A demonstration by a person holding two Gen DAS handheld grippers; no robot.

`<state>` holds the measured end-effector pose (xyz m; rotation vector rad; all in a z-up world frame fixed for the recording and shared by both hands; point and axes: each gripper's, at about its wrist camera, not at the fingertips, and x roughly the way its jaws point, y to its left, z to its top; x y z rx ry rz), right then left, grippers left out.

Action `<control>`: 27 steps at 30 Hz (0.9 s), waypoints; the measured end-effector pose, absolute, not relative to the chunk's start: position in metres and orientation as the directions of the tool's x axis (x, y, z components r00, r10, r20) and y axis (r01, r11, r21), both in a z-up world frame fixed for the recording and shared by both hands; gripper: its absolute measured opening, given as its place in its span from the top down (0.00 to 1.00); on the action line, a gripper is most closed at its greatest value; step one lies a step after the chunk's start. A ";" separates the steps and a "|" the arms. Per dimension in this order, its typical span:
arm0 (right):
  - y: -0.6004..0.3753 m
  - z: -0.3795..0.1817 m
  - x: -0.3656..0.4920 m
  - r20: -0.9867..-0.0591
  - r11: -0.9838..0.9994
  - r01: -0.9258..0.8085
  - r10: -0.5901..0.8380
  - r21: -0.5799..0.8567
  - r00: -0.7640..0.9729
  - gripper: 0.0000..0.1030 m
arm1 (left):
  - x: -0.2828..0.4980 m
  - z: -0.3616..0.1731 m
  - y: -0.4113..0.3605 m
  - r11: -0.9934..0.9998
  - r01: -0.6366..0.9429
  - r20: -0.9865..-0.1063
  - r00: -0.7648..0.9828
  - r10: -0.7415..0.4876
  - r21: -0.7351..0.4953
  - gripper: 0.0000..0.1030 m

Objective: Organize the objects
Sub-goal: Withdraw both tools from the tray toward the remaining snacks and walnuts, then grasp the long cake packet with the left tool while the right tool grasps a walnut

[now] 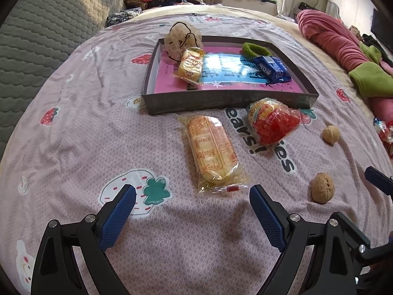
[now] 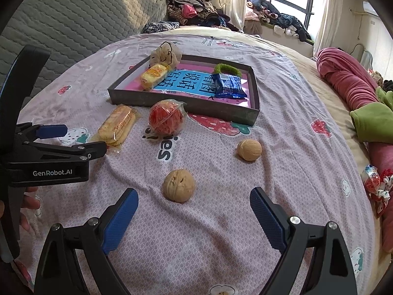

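I am holding the right claw [image 2: 194,205] spread wide and empty over the bed [image 2: 221,233], with its blue pads [image 2: 120,218] standing apart. Just ahead of it the near walnut [image 2: 179,185] is lying on the patterned sheet, short of the tips rather than between them. Nothing is lying between the claw and that nut. The left claw [image 1: 192,200] is also gaping with nothing in it, and I am seeing it from the side at the left edge of the right wrist view, with fingers [image 2: 29,205] of the holding hand showing below it. Right in front of the left claw the long cracker packet [image 1: 211,153] is lying lengthwise, its sealed end nearest the tips.

Farther out, the second walnut [image 2: 249,149] is sitting to the right, well apart from the first. The red netted ball in its clear wrapper [image 2: 166,117] is resting just before the front wall of the shallow dark tray [image 2: 186,103], close to it, so it is partly blocking the straight way to the tray from the crackers.

Inside the tray I am counting four things: a yellow snack pack [image 2: 153,76] at the left, a blue snack pack [image 2: 227,86] at the right, a green hair tie [image 2: 227,69] behind it, and a beige mesh pouf [image 2: 165,54] hanging over the back left corner.

So I am counting two walnuts, one cracker packet and one red ball outside. A rolled pink blanket [image 2: 346,83] is lying along the right, and clothes are heaped beyond.
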<state>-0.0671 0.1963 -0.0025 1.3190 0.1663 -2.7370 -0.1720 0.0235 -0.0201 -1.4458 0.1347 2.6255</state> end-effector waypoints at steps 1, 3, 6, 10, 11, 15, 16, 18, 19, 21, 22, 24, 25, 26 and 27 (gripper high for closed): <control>0.196 -0.003 -0.068 -0.782 -0.990 0.133 -0.040 -0.055 -0.622 0.10 | -0.173 -0.020 0.024 -0.986 -0.166 -0.845 -0.528 0.081 0.010 0.09; 0.195 -0.005 -0.072 -0.778 -0.990 0.131 -0.045 -0.048 -0.627 0.10 | -0.177 -0.020 0.025 -0.986 -0.165 -0.846 -0.527 0.083 0.006 0.09; 0.193 -0.007 -0.077 -0.772 -0.991 0.126 -0.050 -0.039 -0.634 0.10 | -0.181 -0.022 0.028 -0.986 -0.164 -0.848 -0.524 0.082 0.006 0.09; 0.192 -0.012 -0.084 -0.771 -0.992 0.125 -0.068 -0.015 -0.633 0.12 | -0.187 -0.026 0.030 -0.987 -0.161 -0.850 -0.520 0.085 0.000 0.09; 0.191 -0.014 -0.086 -0.774 -0.992 0.127 -0.071 -0.013 -0.629 0.13 | -0.189 -0.027 0.030 -0.987 -0.160 -0.851 -0.518 0.085 -0.001 0.09; 0.187 -0.020 -0.090 -0.779 -0.991 0.132 -0.073 -0.012 -0.622 0.22 | -0.195 -0.030 0.033 -0.987 -0.162 -0.852 -0.516 0.091 -0.008 0.09; 0.186 -0.022 -0.091 -0.782 -0.991 0.133 -0.072 -0.014 -0.620 0.22 | -0.197 -0.031 0.033 -0.987 -0.159 -0.851 -0.518 0.091 -0.008 0.09; 0.184 -0.025 -0.094 -0.786 -0.991 0.132 -0.068 -0.018 -0.615 0.25 | -0.200 -0.032 0.034 -0.987 -0.157 -0.851 -0.516 0.095 -0.015 0.09; 0.184 -0.026 -0.094 -0.789 -0.991 0.132 -0.067 -0.018 -0.611 0.26 | -0.202 -0.032 0.034 -0.988 -0.155 -0.850 -0.518 0.097 -0.018 0.09; 0.184 -0.030 -0.095 -0.793 -0.991 0.133 -0.070 -0.013 -0.605 0.29 | -0.205 -0.033 0.034 -0.988 -0.152 -0.849 -0.520 0.095 -0.018 0.09; 0.183 -0.031 -0.096 -0.795 -0.991 0.135 -0.071 -0.014 -0.602 0.30 | -0.206 -0.034 0.035 -0.988 -0.151 -0.849 -0.520 0.096 -0.019 0.09; 0.183 -0.034 -0.097 -0.796 -0.991 0.135 -0.071 -0.014 -0.601 0.33 | -0.210 -0.036 0.036 -0.988 -0.150 -0.852 -0.514 0.098 -0.023 0.09; 0.184 -0.034 -0.097 -0.796 -0.991 0.137 -0.073 -0.012 -0.601 0.34 | -0.210 -0.037 0.036 -0.989 -0.147 -0.852 -0.515 0.097 -0.023 0.09; 0.184 -0.036 -0.098 -0.799 -0.990 0.138 -0.077 -0.008 -0.597 0.37 | -0.212 -0.037 0.037 -0.989 -0.147 -0.854 -0.511 0.097 -0.024 0.09; 0.185 -0.036 -0.099 -0.800 -0.991 0.137 -0.078 -0.005 -0.595 0.40 | -0.212 -0.038 0.038 -0.988 -0.148 -0.853 -0.512 0.104 -0.032 0.09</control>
